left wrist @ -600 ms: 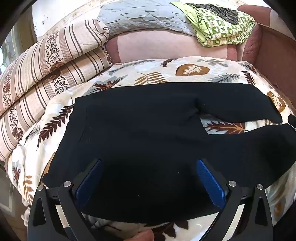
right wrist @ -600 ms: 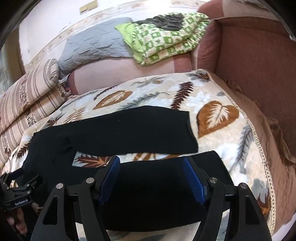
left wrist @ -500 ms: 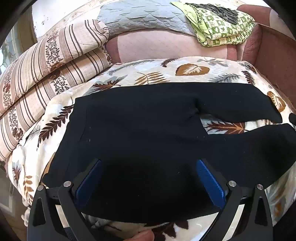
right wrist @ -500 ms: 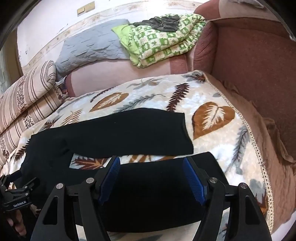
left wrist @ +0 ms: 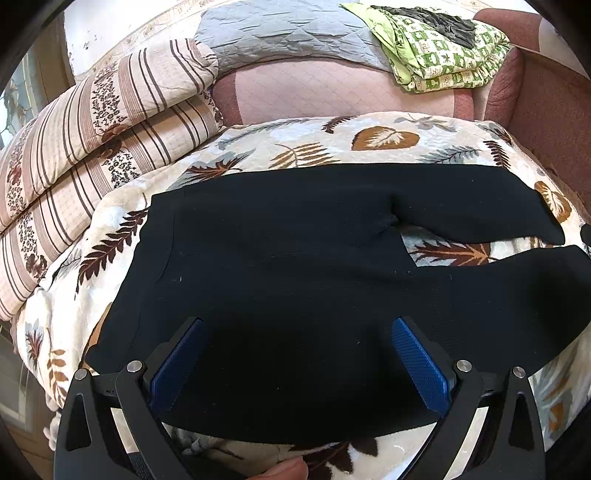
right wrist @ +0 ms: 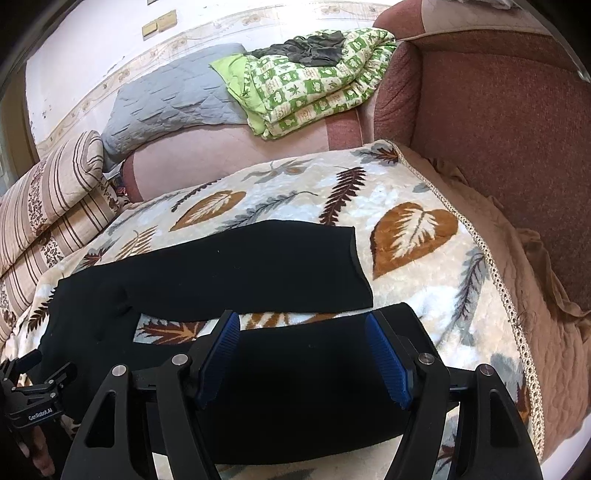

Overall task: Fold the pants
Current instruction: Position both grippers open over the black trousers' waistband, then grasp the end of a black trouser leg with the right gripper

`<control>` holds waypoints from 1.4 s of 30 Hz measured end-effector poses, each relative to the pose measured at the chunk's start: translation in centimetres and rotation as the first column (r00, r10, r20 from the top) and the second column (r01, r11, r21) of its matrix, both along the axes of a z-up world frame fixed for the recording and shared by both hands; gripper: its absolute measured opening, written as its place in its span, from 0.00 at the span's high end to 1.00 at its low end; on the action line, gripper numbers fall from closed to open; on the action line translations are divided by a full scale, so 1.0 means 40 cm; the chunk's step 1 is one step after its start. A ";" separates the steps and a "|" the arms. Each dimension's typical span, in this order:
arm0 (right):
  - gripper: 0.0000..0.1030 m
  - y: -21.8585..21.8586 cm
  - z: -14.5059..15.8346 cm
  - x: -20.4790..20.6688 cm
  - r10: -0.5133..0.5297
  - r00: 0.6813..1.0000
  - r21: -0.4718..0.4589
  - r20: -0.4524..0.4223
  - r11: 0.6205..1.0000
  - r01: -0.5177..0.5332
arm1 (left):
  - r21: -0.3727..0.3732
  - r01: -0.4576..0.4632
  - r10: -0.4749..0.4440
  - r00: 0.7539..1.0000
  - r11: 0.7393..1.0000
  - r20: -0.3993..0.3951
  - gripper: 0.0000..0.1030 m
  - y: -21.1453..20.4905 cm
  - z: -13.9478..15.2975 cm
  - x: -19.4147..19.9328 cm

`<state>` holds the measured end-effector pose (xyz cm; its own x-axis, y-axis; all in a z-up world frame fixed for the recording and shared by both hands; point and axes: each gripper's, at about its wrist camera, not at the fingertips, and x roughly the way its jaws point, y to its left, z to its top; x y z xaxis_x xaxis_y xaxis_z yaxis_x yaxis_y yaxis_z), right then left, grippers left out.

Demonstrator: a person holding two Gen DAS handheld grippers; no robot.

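Black pants [left wrist: 295,258] lie flat on a leaf-patterned blanket [left wrist: 332,147], waist to the left, the two legs spread apart to the right. My left gripper [left wrist: 299,332] is open and hovers over the waist and seat near the front edge. My right gripper [right wrist: 303,332] is open over the near leg [right wrist: 314,387], close to its hem. The far leg [right wrist: 240,269] lies beyond it, with blanket showing between the legs. The left gripper also shows at the left edge of the right wrist view [right wrist: 33,384].
Striped folded quilts [left wrist: 92,129] are stacked at the left. A grey quilt [left wrist: 277,33] and a green patterned blanket [left wrist: 443,48] rest on the sofa back. A reddish-brown armrest [right wrist: 498,147] rises at the right.
The right gripper has lifted and tilted slightly, so the pants sit lower in its view. The left gripper has not visibly moved. Both stay open.
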<state>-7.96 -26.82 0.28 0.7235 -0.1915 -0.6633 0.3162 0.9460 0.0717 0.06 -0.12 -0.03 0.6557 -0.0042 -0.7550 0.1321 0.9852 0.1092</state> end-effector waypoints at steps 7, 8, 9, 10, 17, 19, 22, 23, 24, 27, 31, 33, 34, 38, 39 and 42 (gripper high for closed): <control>0.30 0.002 0.002 0.000 -0.005 1.000 -0.005 0.002 1.000 0.005 | -0.007 0.001 -0.001 1.000 1.000 0.016 0.01 0.001 -0.001 -0.005; 0.30 0.002 0.003 0.000 -0.006 1.000 -0.008 0.002 1.000 0.006 | -0.008 0.001 -0.001 1.000 1.000 0.016 0.01 0.001 -0.002 -0.005; 0.30 0.003 0.004 0.000 -0.005 1.000 -0.013 0.001 1.000 0.005 | -0.014 0.001 -0.001 1.000 1.000 0.026 0.01 0.002 -0.002 -0.005; 0.30 0.002 0.005 0.001 -0.004 1.000 -0.019 0.002 1.000 0.004 | -0.026 0.002 -0.001 0.999 1.000 0.041 0.01 0.004 0.000 -0.005; 0.30 -0.094 0.086 0.053 -0.011 0.994 0.015 0.113 1.000 0.009 | -0.061 -0.009 0.011 1.000 0.998 0.028 0.01 0.021 0.011 -0.012; 0.30 -0.149 0.110 0.084 -0.002 0.990 0.078 0.140 0.997 -0.009 | -0.117 -0.011 0.014 1.000 0.993 0.027 0.01 0.040 0.018 -0.012; 0.30 -0.232 0.113 0.139 0.032 0.984 0.199 0.173 0.978 -0.067 | -0.163 -0.017 0.021 1.000 0.986 0.019 0.01 0.059 0.019 -0.011; 0.31 -0.252 0.104 0.150 0.035 0.983 0.241 0.180 0.967 -0.078 | -0.188 -0.015 0.018 1.000 0.982 0.013 0.01 0.065 0.018 -0.010; 0.31 -0.281 0.085 0.162 0.025 0.984 0.296 0.179 0.952 -0.078 | -0.218 -0.005 0.006 1.000 0.976 0.004 0.01 0.070 0.014 -0.008; 0.44 -0.343 0.033 0.188 -0.013 0.987 0.425 0.157 0.904 -0.055 | -0.311 0.036 -0.043 0.999 0.950 -0.018 0.01 0.083 0.011 0.004; 0.48 -0.372 -0.010 0.227 -0.039 0.993 0.485 0.113 0.874 -0.021 | -0.356 0.083 -0.096 0.995 0.931 -0.019 0.01 0.091 0.006 0.017; 0.53 -0.373 -0.034 0.251 -0.028 0.997 0.501 0.072 0.865 -0.012 | -0.340 0.076 -0.094 0.995 0.937 -0.036 0.01 0.093 0.000 0.024; 0.54 -0.370 -0.042 0.256 -0.037 0.998 0.490 0.050 0.871 0.008 | -0.337 0.077 -0.094 0.995 0.938 -0.035 0.01 0.092 -0.001 0.025; 0.52 -0.371 -0.061 0.273 -0.053 0.999 0.451 0.006 0.891 0.045 | -0.319 0.121 -0.125 0.992 0.940 0.008 0.01 0.068 0.001 0.035; 0.52 -0.372 -0.065 0.275 -0.054 0.999 0.446 0.000 0.894 0.048 | -0.313 0.135 -0.137 0.990 0.940 0.015 0.01 0.060 0.003 0.034; 0.51 -0.374 -0.078 0.284 -0.039 0.999 0.454 -0.012 0.890 0.040 | -0.291 0.155 -0.153 0.988 0.944 0.029 0.01 0.048 0.014 0.032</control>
